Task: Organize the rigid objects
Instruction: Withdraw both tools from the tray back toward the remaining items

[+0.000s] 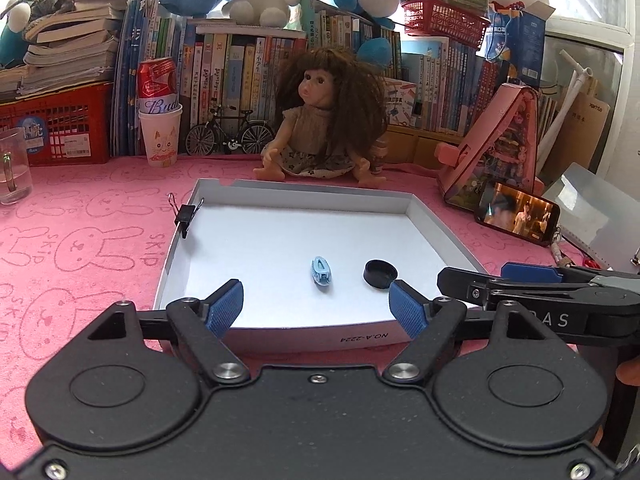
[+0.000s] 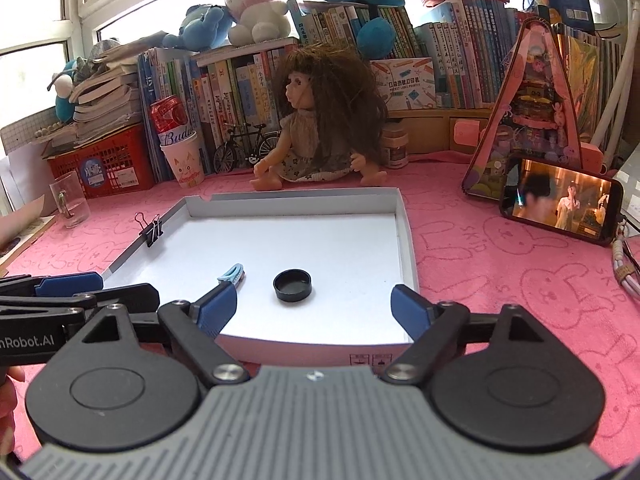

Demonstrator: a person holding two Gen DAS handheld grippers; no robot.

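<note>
Two small things lie loose in the shallow white box lid (image 1: 440, 236): one pale blue hair clip (image 1: 321, 273) and one round black cap (image 1: 380, 274), open side up, near each other but not touching. One black binder clip (image 1: 185, 216) is clamped on the lid's left wall, its wire handles sticking up.

The lid sits on a desk under a pink cloth (image 1: 80, 248) printed with rabbits. Two tools hover at its near edge. The left tool (image 1: 318, 308) has its blue pads well apart with nothing between them; the right tool (image 2: 316, 308) likewise stands wide, empty, with the cap ahead of its gap and the hair clip partly hidden behind its left pad. Each tool shows at the edge of the other's view, side by side.

Behind the lid sits one doll (image 1: 320, 120) with bushy brown hair. To its left stands one red can (image 1: 157, 84) set in one paper cup (image 1: 161, 136), and one small model bicycle (image 1: 230, 132). One glass mug (image 1: 14, 168) stands at the far left. To the right, one phone (image 2: 560, 200) plays a video, leaning against a pink triangular box (image 2: 536, 112). Rows of books (image 1: 240, 68) fill the back, too many to count.
</note>
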